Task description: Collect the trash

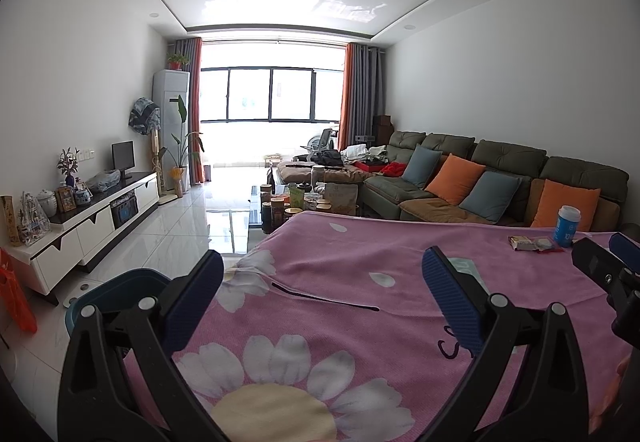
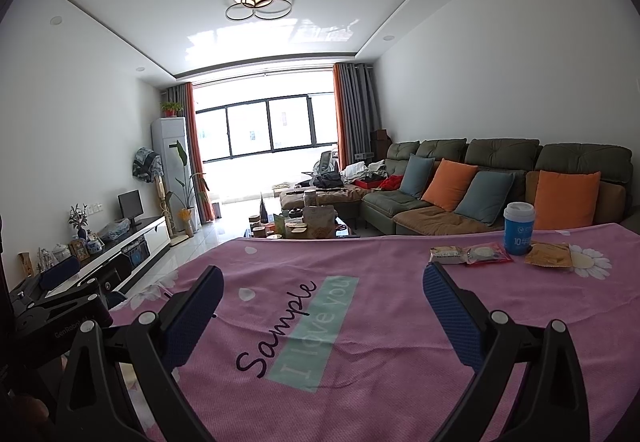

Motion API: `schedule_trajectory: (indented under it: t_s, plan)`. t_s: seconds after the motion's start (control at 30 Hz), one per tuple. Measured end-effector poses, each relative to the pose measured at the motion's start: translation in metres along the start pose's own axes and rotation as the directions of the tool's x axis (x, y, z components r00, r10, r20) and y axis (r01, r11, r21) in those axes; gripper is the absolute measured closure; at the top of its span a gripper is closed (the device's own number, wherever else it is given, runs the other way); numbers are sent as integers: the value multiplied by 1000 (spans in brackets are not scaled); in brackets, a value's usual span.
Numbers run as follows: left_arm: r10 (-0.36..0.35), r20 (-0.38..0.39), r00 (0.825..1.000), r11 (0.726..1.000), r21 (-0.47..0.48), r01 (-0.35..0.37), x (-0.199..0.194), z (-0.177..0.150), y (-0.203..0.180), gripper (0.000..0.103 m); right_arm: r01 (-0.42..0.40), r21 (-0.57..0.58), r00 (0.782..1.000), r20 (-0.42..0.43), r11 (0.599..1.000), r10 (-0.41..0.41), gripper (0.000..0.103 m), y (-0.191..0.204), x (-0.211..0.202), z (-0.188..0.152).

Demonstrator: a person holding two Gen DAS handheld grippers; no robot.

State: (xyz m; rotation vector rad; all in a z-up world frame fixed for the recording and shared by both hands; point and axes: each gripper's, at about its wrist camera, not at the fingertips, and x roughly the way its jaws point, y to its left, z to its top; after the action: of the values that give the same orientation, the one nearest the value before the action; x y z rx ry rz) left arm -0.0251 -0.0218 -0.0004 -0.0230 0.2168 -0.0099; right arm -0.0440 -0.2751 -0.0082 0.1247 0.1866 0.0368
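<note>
A pink flowered cloth (image 2: 360,262) covers the table. At its far right lie three snack wrappers: a brown one (image 2: 447,255), a red one (image 2: 486,254) and an orange one (image 2: 547,255), beside an upright blue cup with a white lid (image 2: 518,228). The left wrist view shows the wrappers (image 1: 534,243) and the cup (image 1: 567,226) too. My left gripper (image 1: 322,274) is open and empty over the cloth's left part. My right gripper (image 2: 322,288) is open and empty over the cloth's middle, short of the wrappers. A dark blue bin (image 1: 116,290) stands on the floor left of the table.
A green sofa with orange and blue cushions (image 2: 500,186) stands behind the table on the right. A coffee table crowded with jars (image 1: 304,202) is beyond the far edge. A white TV cabinet (image 1: 92,218) lines the left wall. An orange bag (image 1: 16,294) hangs at far left.
</note>
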Motion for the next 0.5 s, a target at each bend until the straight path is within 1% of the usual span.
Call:
schedule_trajectory:
  t_s: [0.5]
  plan:
    - [0,-2,1000,1000,0,0,2,2,-1,5,1,1,1000,3,1000,-1,7,-2,0,1]
